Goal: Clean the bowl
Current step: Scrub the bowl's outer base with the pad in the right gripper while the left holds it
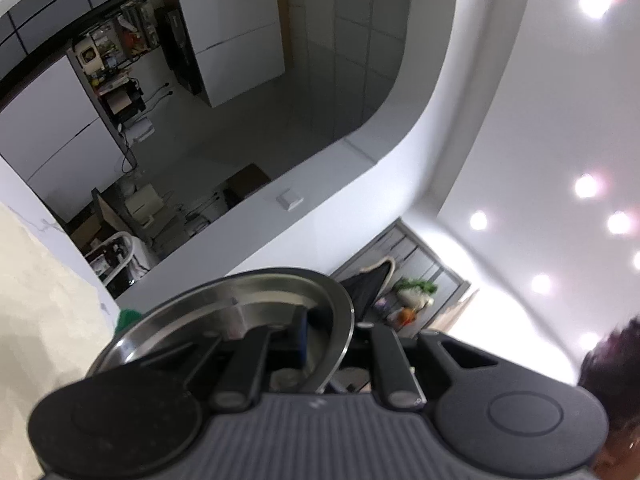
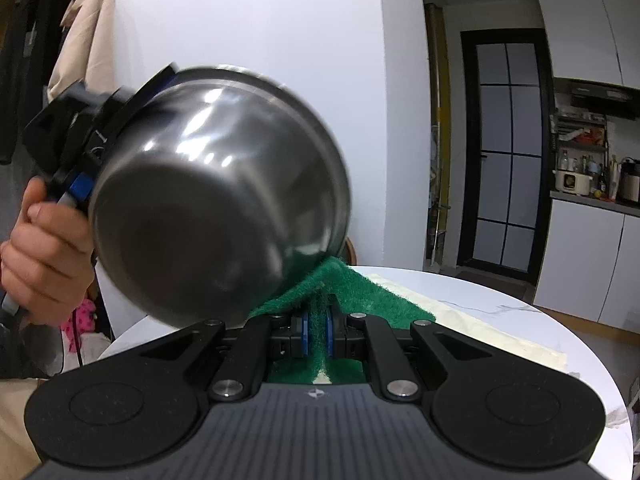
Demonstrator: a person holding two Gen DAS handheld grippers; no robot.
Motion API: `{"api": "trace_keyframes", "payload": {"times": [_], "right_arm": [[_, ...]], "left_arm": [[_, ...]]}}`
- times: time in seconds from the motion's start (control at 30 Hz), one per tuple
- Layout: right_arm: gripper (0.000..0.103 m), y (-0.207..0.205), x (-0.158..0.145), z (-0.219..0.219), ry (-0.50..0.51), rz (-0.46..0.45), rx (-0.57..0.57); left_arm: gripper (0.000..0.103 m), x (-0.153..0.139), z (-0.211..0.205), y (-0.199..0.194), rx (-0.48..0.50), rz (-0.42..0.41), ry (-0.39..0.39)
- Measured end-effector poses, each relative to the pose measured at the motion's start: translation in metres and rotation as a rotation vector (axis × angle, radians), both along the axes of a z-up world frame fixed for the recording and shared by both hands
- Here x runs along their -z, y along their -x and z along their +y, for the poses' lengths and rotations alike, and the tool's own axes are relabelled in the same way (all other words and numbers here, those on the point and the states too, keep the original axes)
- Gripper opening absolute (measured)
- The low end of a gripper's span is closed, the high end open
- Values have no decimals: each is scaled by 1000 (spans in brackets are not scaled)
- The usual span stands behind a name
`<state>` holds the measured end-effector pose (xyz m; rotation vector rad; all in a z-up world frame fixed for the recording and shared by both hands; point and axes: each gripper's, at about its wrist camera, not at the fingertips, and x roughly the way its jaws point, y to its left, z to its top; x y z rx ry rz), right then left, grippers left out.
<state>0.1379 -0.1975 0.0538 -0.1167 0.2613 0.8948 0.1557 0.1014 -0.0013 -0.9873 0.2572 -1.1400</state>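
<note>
Gripping its rim, the left tool (image 2: 120, 120) holds the steel bowl (image 2: 216, 200) tilted in the air above the white worktop (image 2: 500, 320), its base turned toward the right camera. The right tool (image 2: 318, 332) is clamped tight on a green scouring pad (image 2: 360, 292), which is pressed against the bowl's lower outer wall.

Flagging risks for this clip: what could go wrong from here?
The shiny steel bowl is held only at its rim by the left gripper, tilted in mid-air above the white marble table; scrubbing pressure might twist it loose. The green scouring pad, pinched in the right gripper, may fold.
</note>
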Motion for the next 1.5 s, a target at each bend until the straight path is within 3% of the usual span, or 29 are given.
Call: {"api": "trace_keyframes", "payload": {"times": [0.27, 0.47, 0.73, 0.93, 1.23, 1.5], "right_arm": [[10, 2, -2, 12, 24, 0, -27], [10, 12, -9, 20, 30, -11, -106], [10, 20, -16, 21, -8, -5, -204], [9, 34, -18, 6, -93, 13, -261], [9, 17, -30, -19, -264, 37, -229], [9, 14, -32, 0, -245, 42, -242]], "left_arm": [[13, 0, -4, -5, -20, 32, 87], [12, 2, -7, -7, -32, 46, 101], [11, 7, -12, -9, -49, 66, 49], [10, 13, -6, -14, -82, 105, 29], [6, 15, -7, -22, -135, 153, -37], [7, 8, -12, -14, -151, 139, -81]]}}
